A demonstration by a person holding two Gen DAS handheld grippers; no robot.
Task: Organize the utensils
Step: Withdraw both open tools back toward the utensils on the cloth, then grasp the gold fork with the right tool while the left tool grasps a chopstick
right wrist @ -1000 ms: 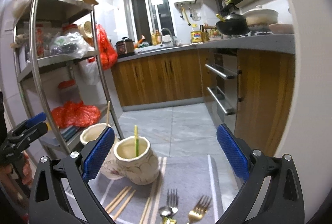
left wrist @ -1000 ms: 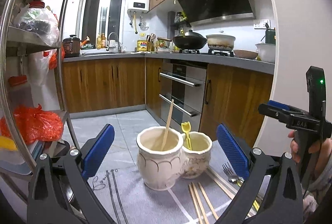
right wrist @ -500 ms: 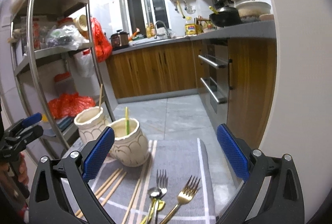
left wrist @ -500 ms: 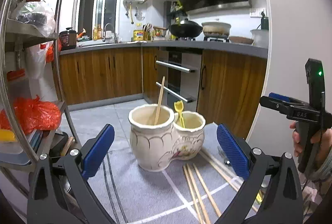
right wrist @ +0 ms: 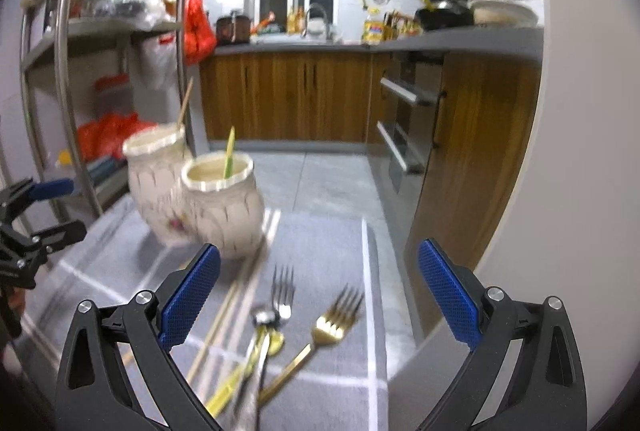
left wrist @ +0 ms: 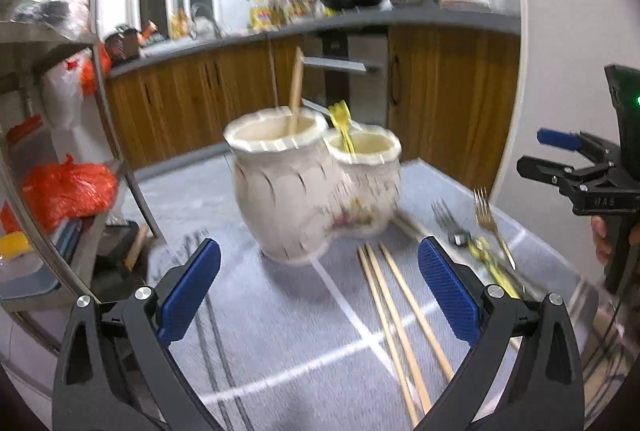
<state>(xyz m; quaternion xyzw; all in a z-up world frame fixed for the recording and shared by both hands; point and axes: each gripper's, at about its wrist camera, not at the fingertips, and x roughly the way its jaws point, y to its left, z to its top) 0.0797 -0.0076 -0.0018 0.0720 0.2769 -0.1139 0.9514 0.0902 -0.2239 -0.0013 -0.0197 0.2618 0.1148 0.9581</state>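
Forks (right wrist: 316,315) and chopsticks (left wrist: 396,311) lie on the mat beneath both wide-open claws, left (left wrist: 320,295) and right (right wrist: 320,295).

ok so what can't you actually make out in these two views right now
- Inside of the twin ceramic holder: its own walls hide the lower ends of the chopstick and yellow utensil; left view is motion-blurred.
- Utensil pile: right view, handles overlap, blur, and run behind the right gripper, so no count.
- Loose chopsticks: left view, near ends pass behind the left gripper.
- Holder's floral pattern: too smeared.
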